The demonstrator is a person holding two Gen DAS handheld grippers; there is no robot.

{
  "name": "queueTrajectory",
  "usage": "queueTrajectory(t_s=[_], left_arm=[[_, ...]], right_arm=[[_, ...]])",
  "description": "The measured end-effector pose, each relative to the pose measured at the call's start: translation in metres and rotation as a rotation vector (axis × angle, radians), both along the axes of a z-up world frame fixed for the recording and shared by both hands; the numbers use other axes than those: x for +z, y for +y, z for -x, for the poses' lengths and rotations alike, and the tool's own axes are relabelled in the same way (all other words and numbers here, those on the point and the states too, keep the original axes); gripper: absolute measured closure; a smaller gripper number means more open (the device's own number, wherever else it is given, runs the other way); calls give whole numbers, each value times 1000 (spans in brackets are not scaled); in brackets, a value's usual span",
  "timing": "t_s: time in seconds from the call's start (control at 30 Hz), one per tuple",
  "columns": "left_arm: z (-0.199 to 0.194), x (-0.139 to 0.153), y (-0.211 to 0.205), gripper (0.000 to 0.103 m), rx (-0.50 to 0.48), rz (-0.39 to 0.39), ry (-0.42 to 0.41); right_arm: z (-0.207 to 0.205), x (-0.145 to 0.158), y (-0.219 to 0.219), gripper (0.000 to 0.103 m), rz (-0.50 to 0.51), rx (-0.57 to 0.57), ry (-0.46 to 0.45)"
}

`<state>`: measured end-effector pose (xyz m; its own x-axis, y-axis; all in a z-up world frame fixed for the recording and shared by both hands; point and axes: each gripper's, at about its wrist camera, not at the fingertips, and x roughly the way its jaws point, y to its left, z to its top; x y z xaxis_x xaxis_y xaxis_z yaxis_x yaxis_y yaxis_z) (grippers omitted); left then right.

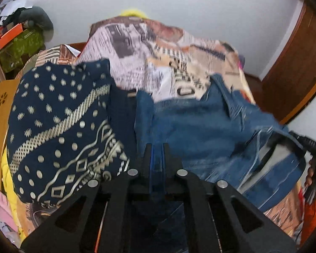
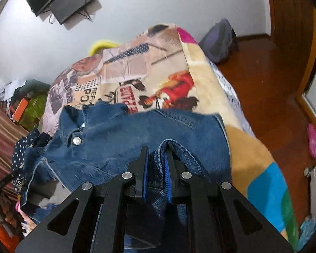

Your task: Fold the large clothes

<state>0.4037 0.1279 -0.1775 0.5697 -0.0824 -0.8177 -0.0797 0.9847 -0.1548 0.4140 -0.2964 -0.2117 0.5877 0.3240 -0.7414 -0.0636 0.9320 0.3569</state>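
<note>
A blue denim jacket (image 1: 210, 130) hangs spread over the bed between my two grippers. In the left wrist view my left gripper (image 1: 157, 147) is shut on a fold of its denim, with blue cloth showing between the black fingers. In the right wrist view the denim jacket (image 2: 137, 135) shows its collar and a metal button at the left. My right gripper (image 2: 157, 149) is shut on a thick hem of it, which bulges over the blue pads. At the left wrist view's right edge, the other gripper (image 1: 313, 147) and a hand appear.
A navy patterned garment (image 1: 59, 130) lies bunched on the left of the bed, seen too as navy cloth (image 2: 25, 147). The printed bedspread (image 2: 158, 80) covers the bed. Wooden floor (image 2: 273, 88) with a pink shoe (image 2: 313, 141) lies to the right. Clutter (image 1: 16, 40) sits far left.
</note>
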Motion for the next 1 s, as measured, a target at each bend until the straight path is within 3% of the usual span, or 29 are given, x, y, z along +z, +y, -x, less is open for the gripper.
queueTrajectory(t_s=[0.07,0.1,0.13,0.2,0.37,0.57,0.7,0.87,0.93,1.0], left_arm=[[7,0,-2,84,-8,-14,4],[11,0,-2,69,-8,-21,6],[15,3,-2,61,-3,-27,1],[25,10,-3,42,10,-40,-28],[48,26,-13,40,-12,-72,-37],[70,24,-32,36,-68,-85,-26],[78,4,-44,36,-100,-109,26],[77,-20,-50,39,-73,-239,42],[71,-26,-48,56,-54,-275,50],[66,-26,-44,83,-50,-268,47]], right_arm=[[2,0,-3,88,-1,10,15],[5,2,-5,84,-1,16,24],[8,5,-6,81,3,22,32],[12,11,-7,63,28,23,39],[41,35,-6,51,102,42,-15],[69,43,-1,49,144,89,-42],[71,32,9,49,173,113,-17],[61,25,20,49,199,123,-36],[49,23,23,49,209,108,-38],[37,20,25,50,217,93,-32]])
